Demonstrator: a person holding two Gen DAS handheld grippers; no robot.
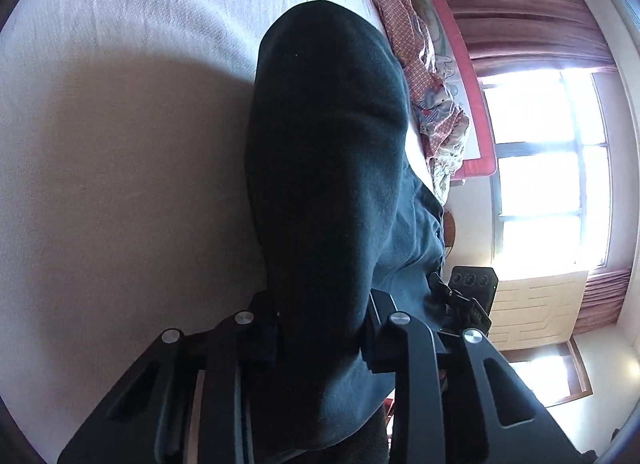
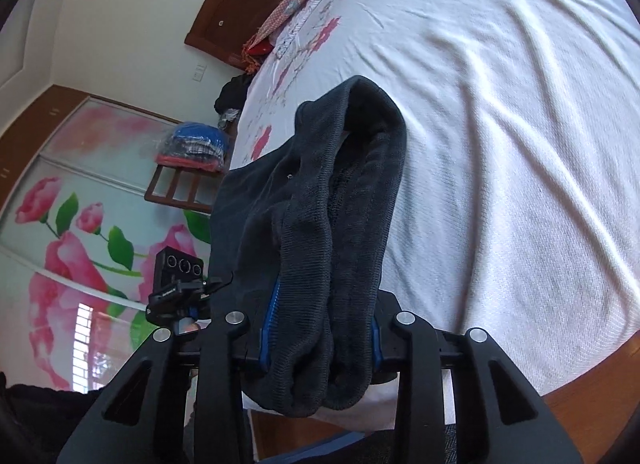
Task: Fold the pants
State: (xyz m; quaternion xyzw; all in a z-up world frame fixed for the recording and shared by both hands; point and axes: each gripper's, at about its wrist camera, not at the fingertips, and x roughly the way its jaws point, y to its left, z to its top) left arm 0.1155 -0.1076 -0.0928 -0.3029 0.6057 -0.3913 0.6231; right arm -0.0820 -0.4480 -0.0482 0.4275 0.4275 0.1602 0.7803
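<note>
Dark navy pants (image 1: 324, 152) lie stretched over a white bed sheet (image 1: 120, 144). In the left wrist view my left gripper (image 1: 322, 340) is shut on a thick fold of the cloth, which bulges forward between the two fingers. In the right wrist view my right gripper (image 2: 318, 344) is shut on the ribbed end of the pants (image 2: 352, 224), a bunched cuff or waistband that hangs down past the blue pads (image 2: 267, 338). The other gripper (image 2: 180, 288) shows at the left, beside the same cloth. The pads of the left gripper are hidden by fabric.
A pink patterned blanket (image 1: 404, 40) lies crumpled along the far side of the bed. A bright window (image 1: 548, 168) with red curtains is behind it. A wardrobe with a rose print (image 2: 72, 232) and a wooden rack (image 2: 184, 180) with stacked clothes stand beside the bed. The wooden bed frame (image 2: 592, 384) edges the mattress.
</note>
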